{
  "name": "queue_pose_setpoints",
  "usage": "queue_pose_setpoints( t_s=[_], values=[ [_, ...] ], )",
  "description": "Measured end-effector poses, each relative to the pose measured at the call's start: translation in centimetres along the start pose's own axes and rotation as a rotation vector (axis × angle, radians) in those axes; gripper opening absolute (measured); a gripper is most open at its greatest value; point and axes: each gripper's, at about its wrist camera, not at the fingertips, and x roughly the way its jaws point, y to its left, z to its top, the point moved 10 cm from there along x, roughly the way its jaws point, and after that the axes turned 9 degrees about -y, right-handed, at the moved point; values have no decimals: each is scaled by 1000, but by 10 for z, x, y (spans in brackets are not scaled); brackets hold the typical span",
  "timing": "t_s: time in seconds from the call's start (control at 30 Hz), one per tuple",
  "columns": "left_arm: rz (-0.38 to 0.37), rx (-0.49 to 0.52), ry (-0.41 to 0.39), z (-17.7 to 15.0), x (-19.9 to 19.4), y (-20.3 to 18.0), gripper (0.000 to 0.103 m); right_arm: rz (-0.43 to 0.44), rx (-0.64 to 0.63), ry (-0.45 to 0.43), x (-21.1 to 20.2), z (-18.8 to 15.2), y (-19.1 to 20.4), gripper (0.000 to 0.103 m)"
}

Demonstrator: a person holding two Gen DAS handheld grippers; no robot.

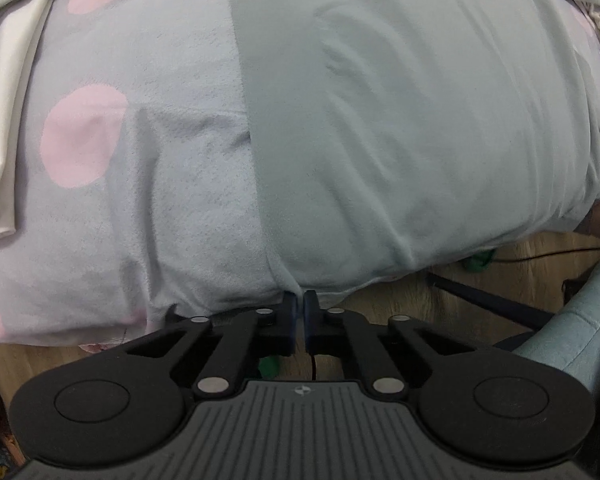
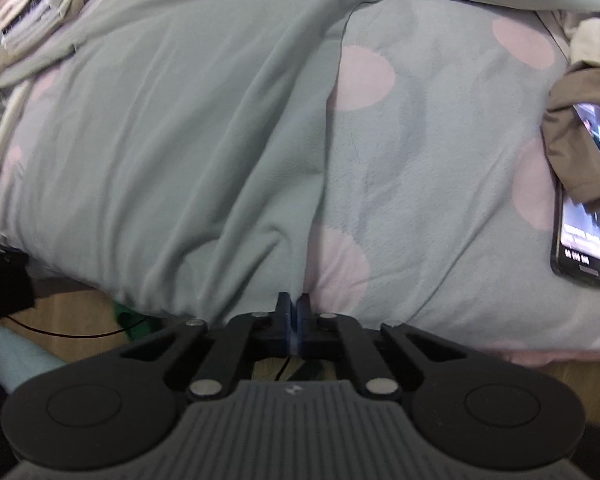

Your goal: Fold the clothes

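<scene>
Grey-green garment (image 1: 400,120) lies spread flat over a bed cover with pink dots (image 1: 140,160), filling the right of the left wrist view and the left of the right wrist view. Left gripper (image 1: 300,312) and right gripper (image 2: 292,312) each pinch its near hem at the bed's edge. A lit phone (image 2: 586,220) rests at right.

Both views low, bed-edge, shared garment (image 1: 400,120).
</scene>
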Motion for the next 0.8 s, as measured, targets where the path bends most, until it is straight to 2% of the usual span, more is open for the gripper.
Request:
queue_pose_setpoints(
  t_s=[0.17, 0.27, 0.37, 0.53, 0.8],
  values=[
    [-27, -2, 21, -2, -13, 1, 0, -32, -34, 53, -26, 2, -7, 3],
    [-49, -13, 36, -3, -22, 3, 0, -95, -128, 112, -31, -6, -13, 3],
    [-68, -22, 53, -4, -31, 6, 0, -122, -161, 182, -26, -17, -20, 3],
    [-60, -19, 78, -12, -43, 19, 0, -159, -263, 229, -16, -24, -24, 3],
    [-73, -1, 119, -18, -32, 15, 0, -158, -245, 258, -5, -26, -32, 3]
  ],
)
